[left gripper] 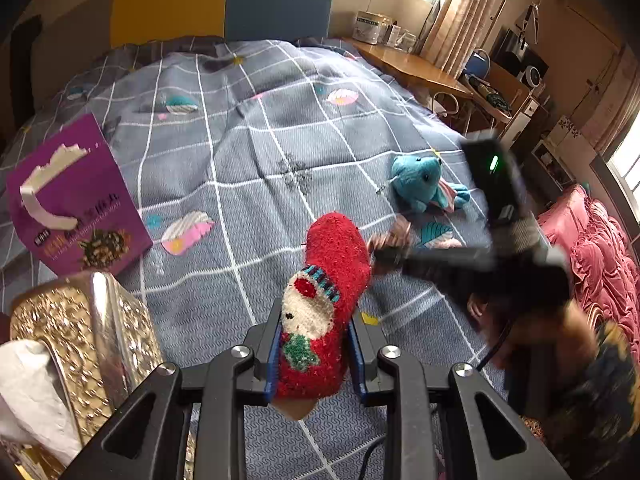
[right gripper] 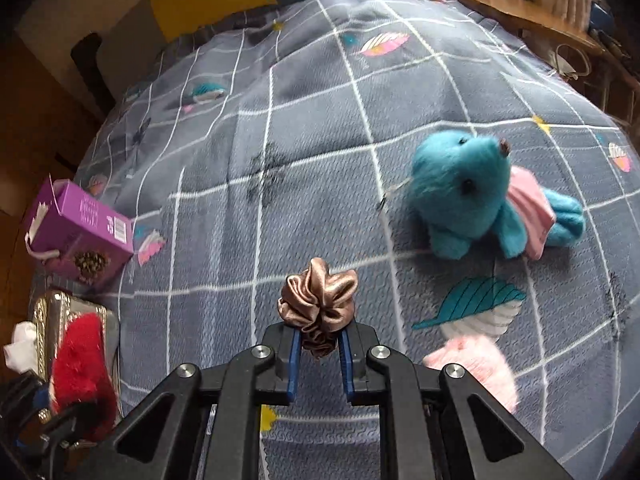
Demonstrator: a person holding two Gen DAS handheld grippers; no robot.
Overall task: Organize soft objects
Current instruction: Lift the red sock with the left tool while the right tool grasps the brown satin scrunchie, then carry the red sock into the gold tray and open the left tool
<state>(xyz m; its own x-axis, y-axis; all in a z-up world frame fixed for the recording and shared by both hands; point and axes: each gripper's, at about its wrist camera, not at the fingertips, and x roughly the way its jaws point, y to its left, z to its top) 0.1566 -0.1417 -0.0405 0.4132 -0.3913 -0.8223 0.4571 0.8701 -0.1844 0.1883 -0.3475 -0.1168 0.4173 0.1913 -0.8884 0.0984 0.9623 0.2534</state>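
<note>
The left gripper (left gripper: pixel 314 354) squeezes a fuzzy red sock with a snowman on it (left gripper: pixel 324 304), held up over the bed. The sock's toe sticks out past the blue pads (left gripper: pixel 273 364).

The right gripper (right gripper: pixel 319 354) pinches a shiny brown satin scrunchie (right gripper: pixel 318 302), with its jaws close together on the bunched cloth. The scrunchie sticks up above the fingertips.

Under both is a bed with a grey checked cover with leaf pictures (left gripper: pixel 248 128). A fluffy blue toy animal with a pink cloth (right gripper: pixel 480 196) lies near the right edge of the bed. A soft pink fuzzy thing (right gripper: pixel 476 364) lies just beside the right gripper, blurry. At the left edge of the bed sit a purple cardboard box (left gripper: pixel 72 200) and a shiny gold tissue box (left gripper: pixel 88 344) with white tissue poking out.
</note>
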